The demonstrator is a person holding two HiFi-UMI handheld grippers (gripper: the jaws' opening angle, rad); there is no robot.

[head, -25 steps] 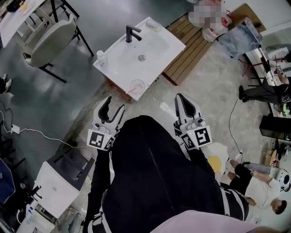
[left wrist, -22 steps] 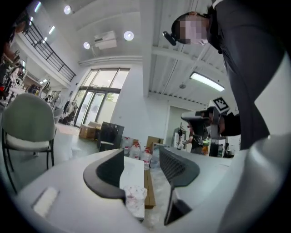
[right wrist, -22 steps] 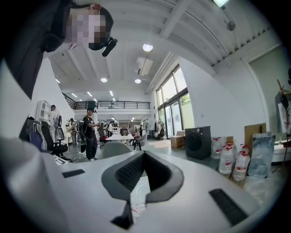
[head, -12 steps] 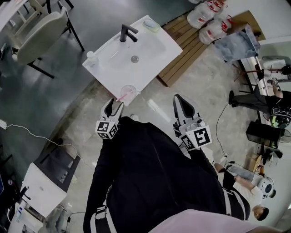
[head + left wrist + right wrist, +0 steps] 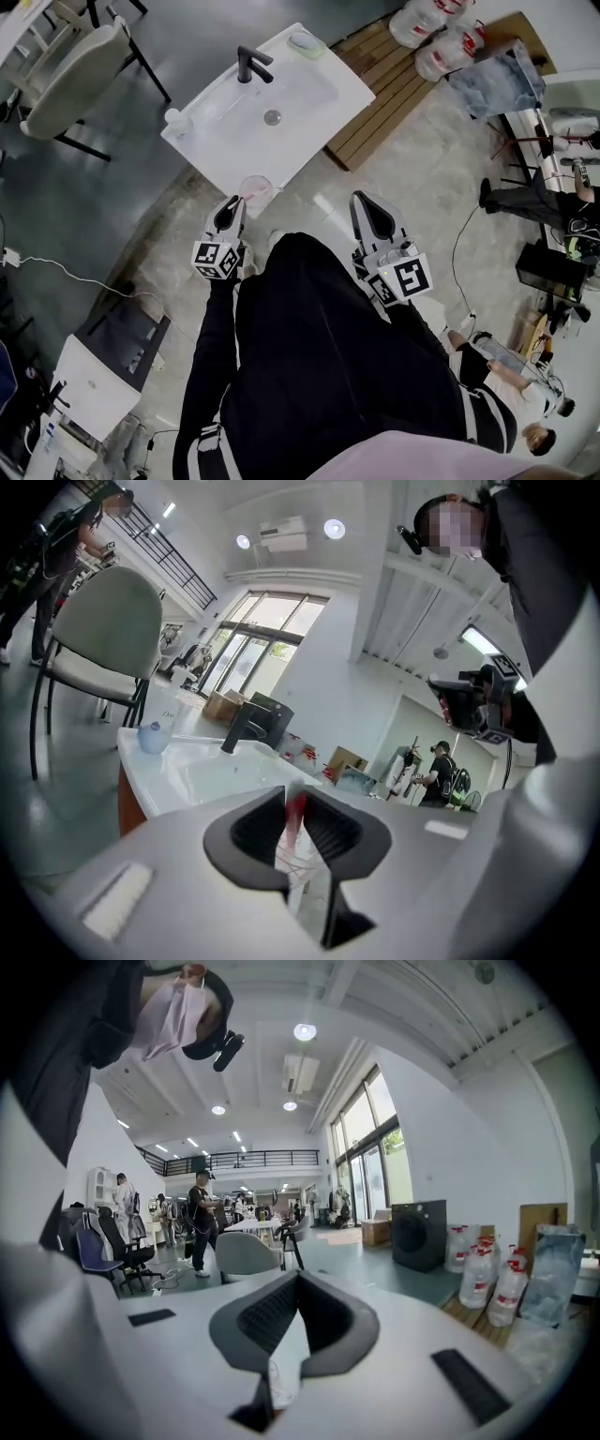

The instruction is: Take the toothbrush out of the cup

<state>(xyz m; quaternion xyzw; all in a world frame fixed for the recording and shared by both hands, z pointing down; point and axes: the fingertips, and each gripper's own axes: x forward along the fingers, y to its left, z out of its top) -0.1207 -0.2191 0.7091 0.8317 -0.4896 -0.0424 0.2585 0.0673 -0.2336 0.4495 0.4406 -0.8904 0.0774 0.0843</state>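
A clear cup (image 5: 255, 188) stands on the near corner of the white sink (image 5: 309, 94), with a pink-red toothbrush (image 5: 296, 808) upright in it. My left gripper (image 5: 233, 203) is level at the cup's near side. In the left gripper view the left gripper (image 5: 293, 797) has the toothbrush handle filling the narrow gap between its closing jaws, and the pads touch it. The cup's glass shows below the jaws. My right gripper (image 5: 362, 200) hangs off to the right of the sink over the floor, shut and empty; in its own view the right gripper (image 5: 298, 1281) faces the open hall.
A black faucet (image 5: 251, 64), a small bottle (image 5: 174, 119) and a green dish (image 5: 307, 42) sit on the sink. A wooden pallet (image 5: 394, 94) with water jugs (image 5: 441, 37) lies to the right. A chair (image 5: 70, 70) stands at the far left.
My left gripper has dropped and moved forward to the cup, and its wide-open jaws have narrowed onto the toothbrush. The right gripper has shifted slightly forward.
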